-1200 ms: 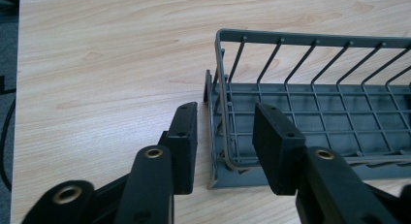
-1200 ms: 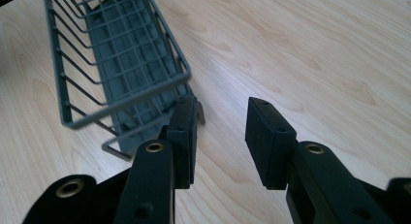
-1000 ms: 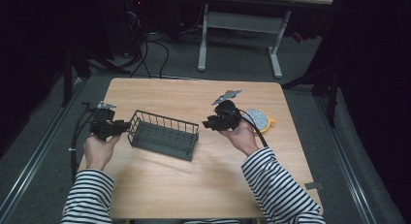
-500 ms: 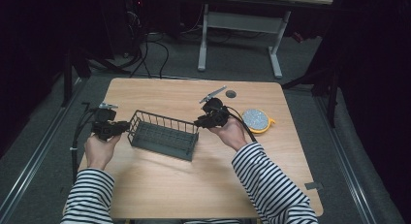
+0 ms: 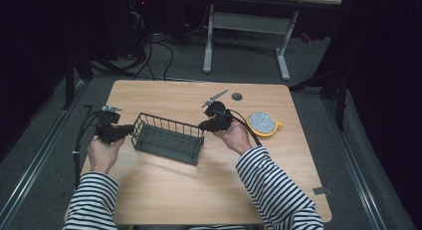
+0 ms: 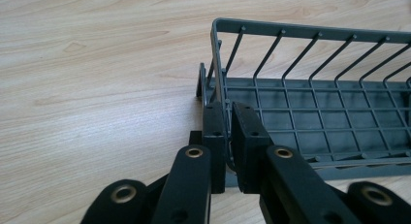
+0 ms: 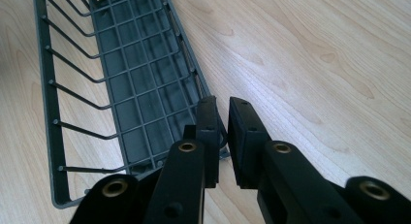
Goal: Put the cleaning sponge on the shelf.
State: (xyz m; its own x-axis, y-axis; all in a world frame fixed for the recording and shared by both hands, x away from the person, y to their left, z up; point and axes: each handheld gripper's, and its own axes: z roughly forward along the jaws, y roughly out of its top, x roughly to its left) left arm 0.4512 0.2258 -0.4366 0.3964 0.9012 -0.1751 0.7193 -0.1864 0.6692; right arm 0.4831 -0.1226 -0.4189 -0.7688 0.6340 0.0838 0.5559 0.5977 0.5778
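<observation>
- High view: your left gripper (image 5: 123,130) is clamped on the left end wall of the wire basket (image 5: 168,139), and your right gripper (image 5: 205,124) bites the right end; both sets of jaws have just been closing, with the rim wire between them. The basket sits mid-table, its length running across in front of you.
- Left gripper view: the pads (image 6: 245,136) pinch the upright end wire of the basket (image 6: 310,107). Expect it to be light and stiff, with thin, smooth wire that may twist in a narrow grip, so hold both ends level.
- Right gripper view: the pads (image 7: 242,132) close on the corner rim of the basket (image 7: 140,98).
- Surroundings: the wooden table (image 5: 164,195) is smooth and flat; a round yellow-rimmed scrubber (image 5: 262,123) lies just beside your right hand. The room beyond is dark, with cables on the floor.
</observation>
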